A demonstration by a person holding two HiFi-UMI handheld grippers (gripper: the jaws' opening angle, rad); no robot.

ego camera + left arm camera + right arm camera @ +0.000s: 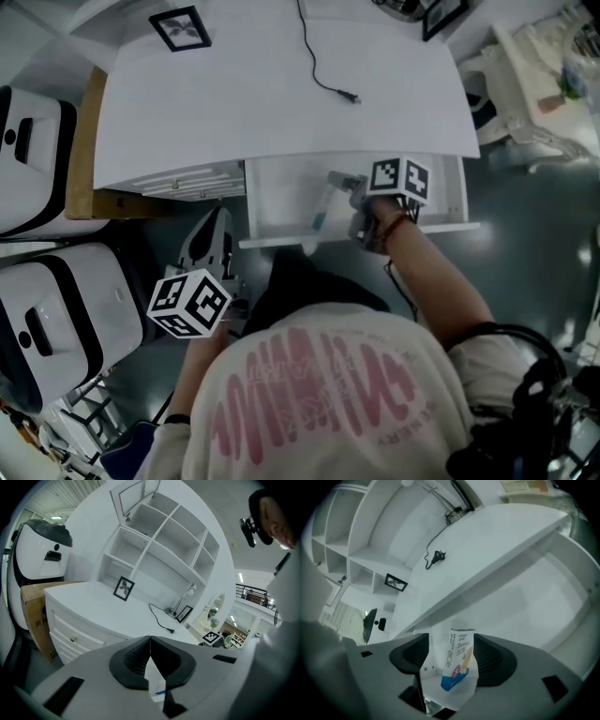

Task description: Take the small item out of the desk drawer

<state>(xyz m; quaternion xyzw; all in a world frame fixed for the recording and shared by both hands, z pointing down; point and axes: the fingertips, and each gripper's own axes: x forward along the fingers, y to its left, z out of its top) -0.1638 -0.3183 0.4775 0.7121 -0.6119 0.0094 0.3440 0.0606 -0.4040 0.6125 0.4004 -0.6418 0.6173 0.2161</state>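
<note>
overhead, the right gripper [345, 184] reaches into the open drawer [281, 192] of the white table [262, 94], at the small box [321, 212] lying inside; the left gripper [214, 225] hangs outside, lower left. left gripper view: jaws together. right gripper view: jaws apart, box between them, not clamped

Bandage box [458, 660] (white-blue), perhaps upright, in open drawer [281, 197]

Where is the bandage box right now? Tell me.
Right gripper view: the bandage box sits between the right gripper's open jaws, inside the open desk drawer. In the head view it lies mid-drawer, left of that gripper.
</note>
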